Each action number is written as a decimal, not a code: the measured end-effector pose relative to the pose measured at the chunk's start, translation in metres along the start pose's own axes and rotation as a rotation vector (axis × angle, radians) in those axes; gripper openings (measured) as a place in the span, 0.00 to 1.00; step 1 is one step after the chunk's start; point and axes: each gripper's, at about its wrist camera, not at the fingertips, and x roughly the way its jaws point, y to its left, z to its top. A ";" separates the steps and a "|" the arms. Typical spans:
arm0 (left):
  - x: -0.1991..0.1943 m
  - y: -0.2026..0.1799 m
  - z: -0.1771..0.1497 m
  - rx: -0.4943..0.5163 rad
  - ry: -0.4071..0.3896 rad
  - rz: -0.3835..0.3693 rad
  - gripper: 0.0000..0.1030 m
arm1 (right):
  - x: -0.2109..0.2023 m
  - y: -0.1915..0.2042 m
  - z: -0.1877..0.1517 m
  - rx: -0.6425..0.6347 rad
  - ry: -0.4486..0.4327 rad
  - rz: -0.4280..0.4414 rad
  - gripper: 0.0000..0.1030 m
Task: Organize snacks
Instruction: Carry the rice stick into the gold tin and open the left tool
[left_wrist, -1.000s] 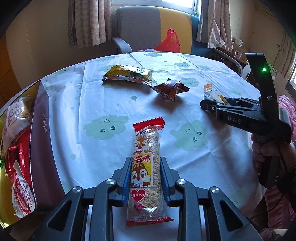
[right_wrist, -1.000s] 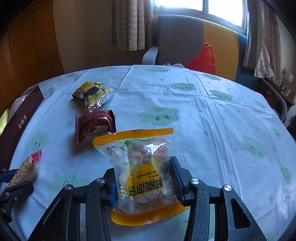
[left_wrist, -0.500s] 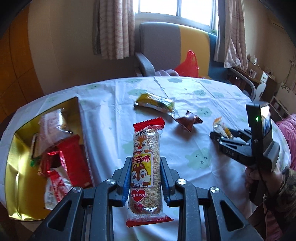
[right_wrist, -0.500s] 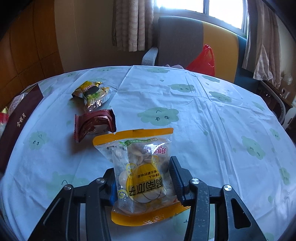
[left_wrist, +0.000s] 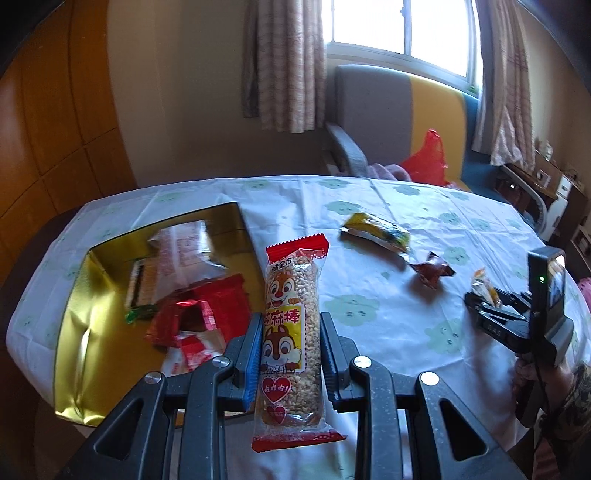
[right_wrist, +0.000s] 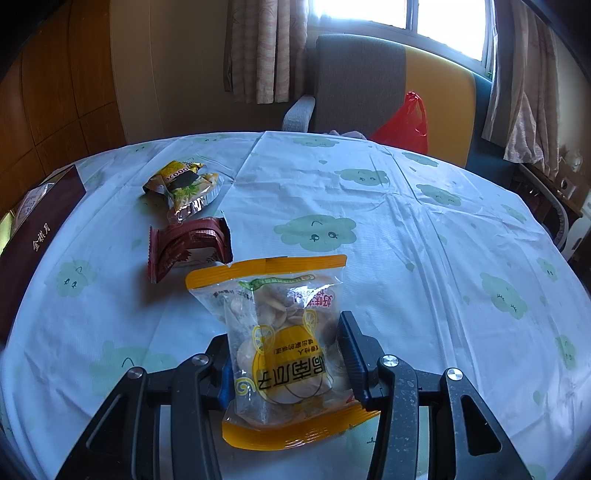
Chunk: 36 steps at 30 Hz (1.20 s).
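Rising and swinging toward the gold-lined open cardboard box (left_wrist: 79, 295), the left gripper (left_wrist: 287, 354) is carrying the long clear sesame-stick packet with red ends and a squirrel print (left_wrist: 291, 332) clear of the cloud-print tablecloth (left_wrist: 388, 302); a second ago it was low over the cloth. That suggests the drop into the box is next. Its jaws are clamping the packet's sides. Beside it, the right gripper (right_wrist: 284, 354) is gripping the orange-edged clear bag of pale crisps (right_wrist: 284, 332), motionless. 2 packets are lying loose beyond.

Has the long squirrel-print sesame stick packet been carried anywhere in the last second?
Yes. The squirrel-print sesame stick packet, clamped in the left hand-held gripper, has risen and swung toward the open gold-lined box, which now shows far more of its inside.
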 end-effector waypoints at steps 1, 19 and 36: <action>0.000 0.004 0.000 -0.009 -0.002 0.014 0.28 | 0.000 0.000 0.000 0.000 0.000 -0.001 0.47; 0.000 0.071 -0.016 -0.140 0.020 0.171 0.28 | -0.001 0.002 0.000 -0.014 -0.003 -0.016 0.47; 0.021 0.131 -0.029 -0.245 0.082 0.316 0.28 | -0.001 0.003 -0.001 -0.026 -0.005 -0.029 0.47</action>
